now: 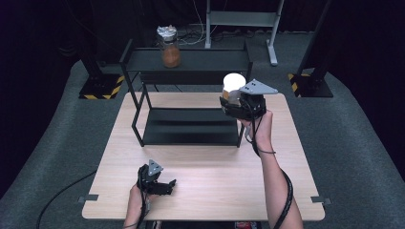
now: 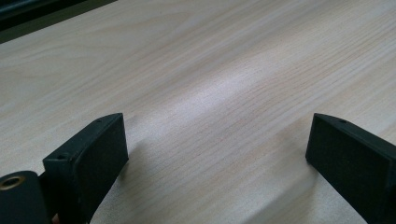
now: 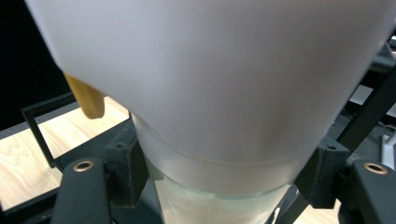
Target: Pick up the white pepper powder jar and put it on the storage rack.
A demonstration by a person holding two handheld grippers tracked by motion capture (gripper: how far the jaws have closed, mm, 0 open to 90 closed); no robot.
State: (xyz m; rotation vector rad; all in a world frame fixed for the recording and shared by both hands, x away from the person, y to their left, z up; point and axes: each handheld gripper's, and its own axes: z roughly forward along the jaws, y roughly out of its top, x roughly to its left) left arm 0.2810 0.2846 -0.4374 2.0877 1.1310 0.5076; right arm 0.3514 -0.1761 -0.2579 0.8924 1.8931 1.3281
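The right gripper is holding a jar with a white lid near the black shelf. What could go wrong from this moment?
1. The right gripper grips the jar low, below its wide white lid, so the jar might tip or slip.
2. The jar hangs close to the black shelf and could knock its frame.
3. Another jar already stands on the top shelf; a careless placement might bump it.

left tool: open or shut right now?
Open. The left tool sits low over the table near its front edge; in the left gripper view its jaws stand wide apart, with bare wood between them.
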